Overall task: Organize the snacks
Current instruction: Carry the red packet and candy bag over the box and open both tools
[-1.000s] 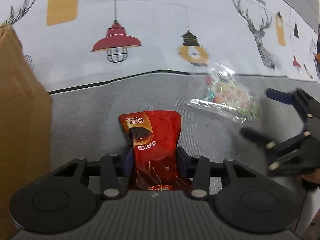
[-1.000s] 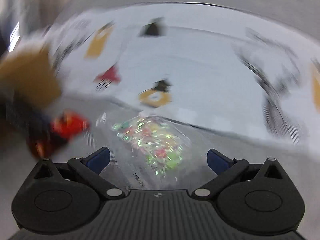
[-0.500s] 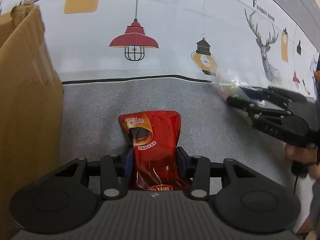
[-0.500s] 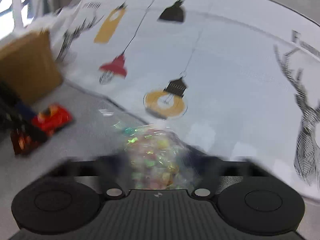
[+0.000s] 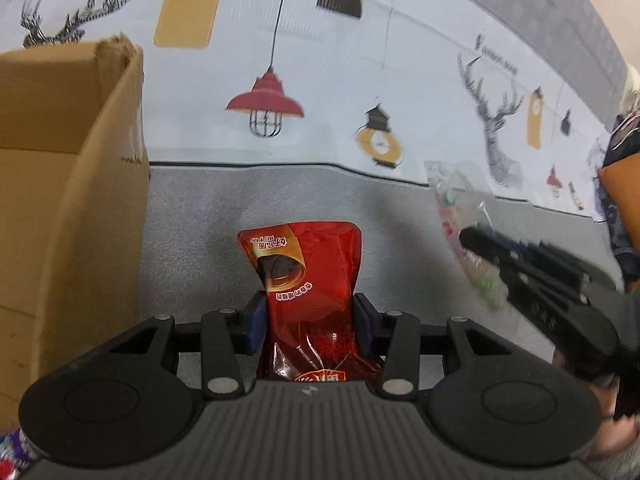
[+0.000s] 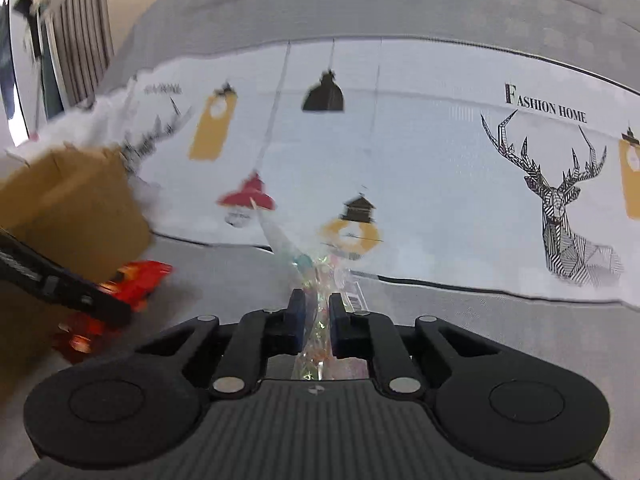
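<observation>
Both snacks gripped, neither boxed: left gripper (image 5: 310,322) clamps red pouch (image 5: 308,276); right gripper (image 6: 316,322) pinches clear candy bag (image 6: 316,280). Cardboard box (image 5: 68,200) at left awaits.

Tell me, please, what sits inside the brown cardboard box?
Only the brown cardboard box's outer wall and torn top edge show beside the red snack pouch; its interior is hidden.

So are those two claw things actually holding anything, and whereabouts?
Yes. The left gripper pinches the red snack pouch across its lower half; the right gripper pinches the clear candy bag near one end.
</observation>
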`<state>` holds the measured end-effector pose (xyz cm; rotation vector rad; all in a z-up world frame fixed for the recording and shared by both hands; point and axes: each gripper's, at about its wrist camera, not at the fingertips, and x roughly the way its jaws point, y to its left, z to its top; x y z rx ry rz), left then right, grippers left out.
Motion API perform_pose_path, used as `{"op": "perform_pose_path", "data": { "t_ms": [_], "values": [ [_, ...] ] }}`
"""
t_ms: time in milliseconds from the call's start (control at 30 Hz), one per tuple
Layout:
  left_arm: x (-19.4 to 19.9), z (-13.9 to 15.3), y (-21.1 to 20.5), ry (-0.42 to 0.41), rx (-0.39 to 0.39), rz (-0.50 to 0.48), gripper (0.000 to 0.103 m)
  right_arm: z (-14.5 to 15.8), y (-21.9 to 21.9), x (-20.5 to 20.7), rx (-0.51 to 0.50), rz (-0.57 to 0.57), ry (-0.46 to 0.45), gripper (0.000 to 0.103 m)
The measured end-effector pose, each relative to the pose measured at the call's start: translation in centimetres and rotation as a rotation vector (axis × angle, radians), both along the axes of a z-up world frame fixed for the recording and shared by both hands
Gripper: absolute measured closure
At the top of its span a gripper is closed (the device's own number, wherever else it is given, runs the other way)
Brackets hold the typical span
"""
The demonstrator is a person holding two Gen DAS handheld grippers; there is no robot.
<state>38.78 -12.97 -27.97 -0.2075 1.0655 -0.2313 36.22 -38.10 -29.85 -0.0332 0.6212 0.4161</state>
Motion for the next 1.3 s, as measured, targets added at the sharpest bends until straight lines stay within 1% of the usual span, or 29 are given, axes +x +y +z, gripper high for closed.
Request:
{"op": "perform_pose_path", "data": {
  "t_ms": [100,233,333,433,533,667,800,867,967,1067,1133,1233,1300],
  "values": [
    [-1.5,2.5,0.2,-0.033,-0.023,-0.010,0.054,2.4,0.8,-2.8,0.056,-0.034,-0.017,0.091],
    [-4.5,6.3,1.1,-0.097,-0.038,-0.022,0.054,5.5,2.5,-6.5,0.121,-0.067,-0.047,0.090],
    [-7.1,9.2,2.6,-0.147,-0.046,-0.025,0.054,7.9,4.0,-9.2,0.176,-0.084,-0.077,0.090],
    [-9.8,12.4,4.8,-0.210,-0.047,-0.015,0.054,10.9,6.3,-11.6,0.201,-0.080,-0.117,0.090],
    [-12.3,15.5,7.3,-0.278,-0.037,0.002,0.054,14.2,9.3,-13.7,0.210,-0.054,-0.164,0.090],
    [-15.9,19.3,10.5,-0.391,0.002,0.020,0.054,18.3,14.2,-16.2,0.170,0.023,-0.230,0.090],
    [-19.1,22.4,14.3,-0.495,0.029,0.061,0.054,21.5,18.6,-17.7,0.175,0.084,-0.275,0.090],
    [-20.5,23.5,16.2,-0.540,0.046,0.087,0.054,22.5,20.4,-18.1,0.199,0.111,-0.281,0.090],
    [-21.7,24.3,18.8,-0.571,0.060,0.121,0.054,23.4,23.3,-18.5,0.218,0.144,-0.286,0.090],
    [-22.2,23.9,20.8,-0.572,0.083,0.153,0.054,23.3,25.9,-18.6,0.232,0.174,-0.269,0.090],
    [-22.0,23.0,21.9,-0.552,0.088,0.167,0.054,22.6,27.5,-18.2,0.229,0.185,-0.246,0.090],
    [-21.1,20.9,23.5,-0.502,0.083,0.190,0.054,20.6,29.7,-17.6,0.206,0.171,-0.196,0.090],
    [-20.5,19.3,24.1,-0.481,0.108,0.204,0.054,18.7,31.0,-17.0,0.179,0.148,-0.155,0.090]
  ]
}}
